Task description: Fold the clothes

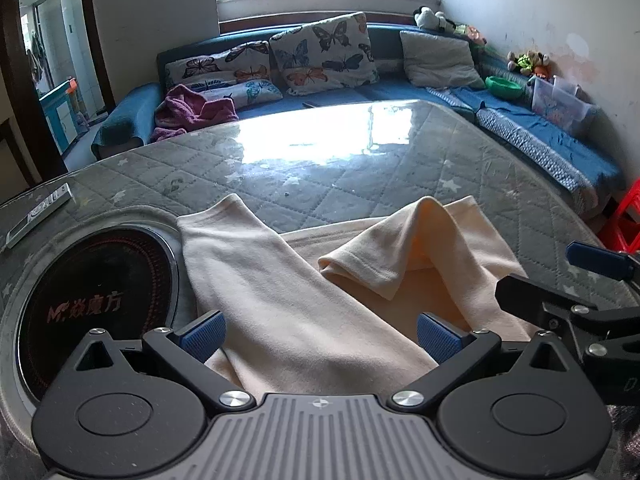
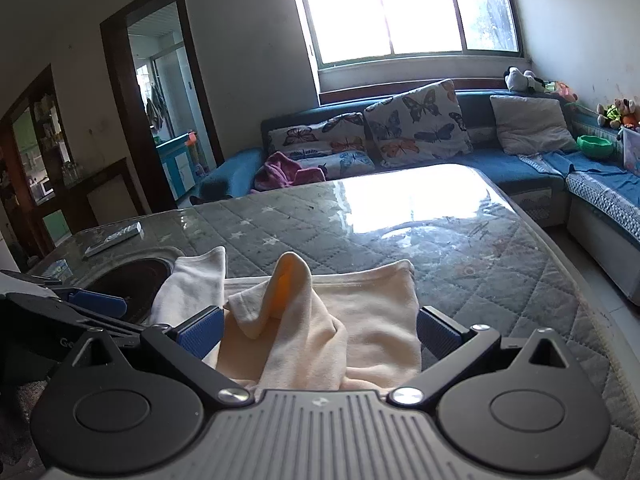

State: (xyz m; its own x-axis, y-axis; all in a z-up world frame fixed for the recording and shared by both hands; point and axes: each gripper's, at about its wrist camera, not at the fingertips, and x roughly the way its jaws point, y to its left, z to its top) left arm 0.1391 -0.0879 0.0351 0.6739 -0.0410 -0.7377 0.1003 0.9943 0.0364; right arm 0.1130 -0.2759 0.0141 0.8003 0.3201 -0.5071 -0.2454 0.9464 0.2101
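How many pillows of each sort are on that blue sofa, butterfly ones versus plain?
Butterfly pillows: 3, one upright, one leaning on the backrest, one lying flat
Plain grey pillow: 1
Total: 4 pillows on the sofa

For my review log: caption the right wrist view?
Open right gripper over a cream garment on the quilted table.

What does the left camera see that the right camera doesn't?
Only the left wrist view shows the red plastic stool and the writing on the round black hotplate. Only the right wrist view shows the dark wooden cabinet with bottles. Both show the cream shirt on the grey quilted table, the butterfly cushions, and an open left claw and right claw.
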